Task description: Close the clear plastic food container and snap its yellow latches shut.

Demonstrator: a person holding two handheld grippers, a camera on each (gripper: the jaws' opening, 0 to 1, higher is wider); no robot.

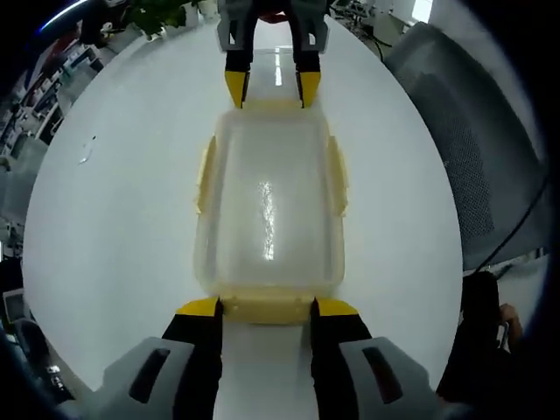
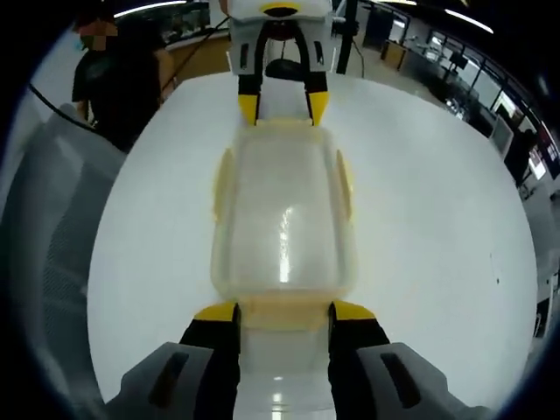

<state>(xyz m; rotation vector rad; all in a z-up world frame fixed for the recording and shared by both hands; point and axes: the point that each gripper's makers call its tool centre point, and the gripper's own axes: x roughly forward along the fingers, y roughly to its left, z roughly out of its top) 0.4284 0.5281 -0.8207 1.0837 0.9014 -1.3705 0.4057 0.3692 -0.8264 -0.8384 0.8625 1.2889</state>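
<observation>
Nearest the lens in the left gripper view, the left gripper (image 1: pixel 266 307) rises from 6 o'clock with its two yellow-tipped jaws spread apart, one tip at each end of the near yellow latch (image 1: pixel 266 309) of the container (image 1: pixel 269 210). The tips sit right at that latch, but whether they press on it or only flank it cannot be told. That gripper holds nothing between its jaws.

From 12 o'clock in this view the right gripper (image 1: pixel 272 87) comes in facing the other way, its jaws likewise parted, with the tips at the far yellow latch (image 1: pixel 273 105) of the container.

In the right gripper view the layout mirrors this: the right gripper (image 2: pixel 284 311) stands wide at 6 o'clock, its tips bracketing the near latch (image 2: pixel 284 311), and the left gripper (image 2: pixel 283 107) sits at 12 o'clock against the far latch (image 2: pixel 284 123).

The clear container lies flat on the white table (image 1: pixel 114 219) with its lid (image 1: pixel 271 201) on top, midway between the two grippers. Yellow side latches (image 1: pixel 206 175) show along its long edges at 9 and 3 o'clock.

A grey chair (image 1: pixel 472 131) stands past the table edge at 2 o'clock in the left gripper view, and a person (image 2: pixel 118 74) in dark clothes stands at 10 o'clock in the right gripper view.
</observation>
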